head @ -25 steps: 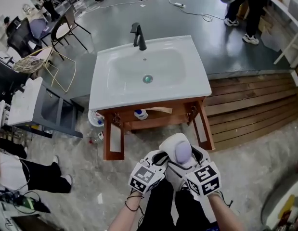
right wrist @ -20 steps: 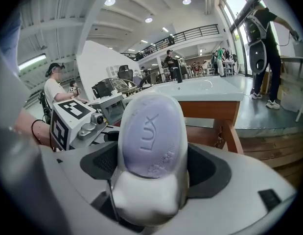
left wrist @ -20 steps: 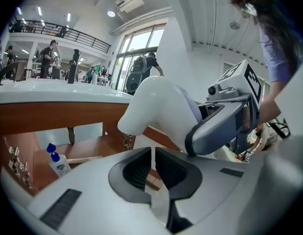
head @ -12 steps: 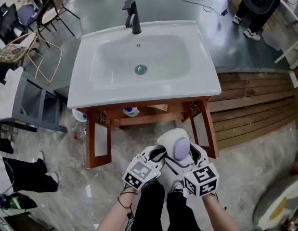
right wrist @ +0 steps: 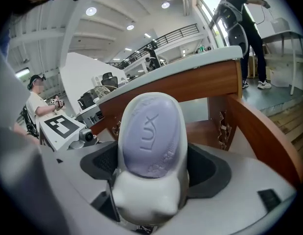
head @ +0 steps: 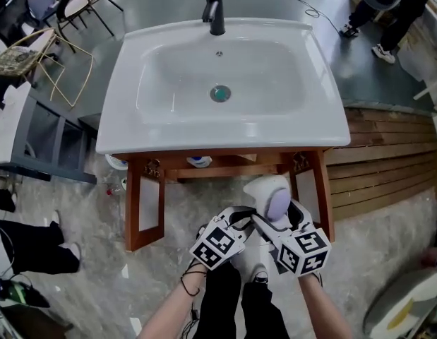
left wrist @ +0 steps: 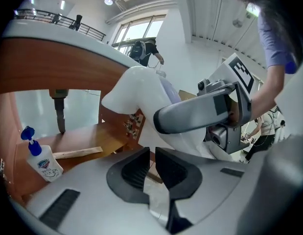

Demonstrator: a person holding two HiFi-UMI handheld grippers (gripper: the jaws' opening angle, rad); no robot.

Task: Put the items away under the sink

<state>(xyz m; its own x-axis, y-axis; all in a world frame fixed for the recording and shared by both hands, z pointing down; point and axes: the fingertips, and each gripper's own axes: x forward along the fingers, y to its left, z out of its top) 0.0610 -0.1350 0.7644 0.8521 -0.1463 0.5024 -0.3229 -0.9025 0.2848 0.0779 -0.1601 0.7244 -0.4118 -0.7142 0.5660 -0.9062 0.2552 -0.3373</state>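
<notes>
Head view, looking steeply down: a white sink (head: 133,129) with a black faucet (head: 215,9) sits on a wooden vanity (head: 144,203). Just before the vanity's open front, nearer its right side panel (head: 308,189), the right gripper (head: 273,217) pinches a white soap dish (head: 262,188) carrying a purple soap bar (head: 278,203). The left gripper (head: 239,221) sits just beside it, jaws nearly pressed together on nothing. On the shelf under the basin stand a blue-capped bottle (left wrist: 41,161) and a loose wooden strip (left wrist: 78,153).
</notes>
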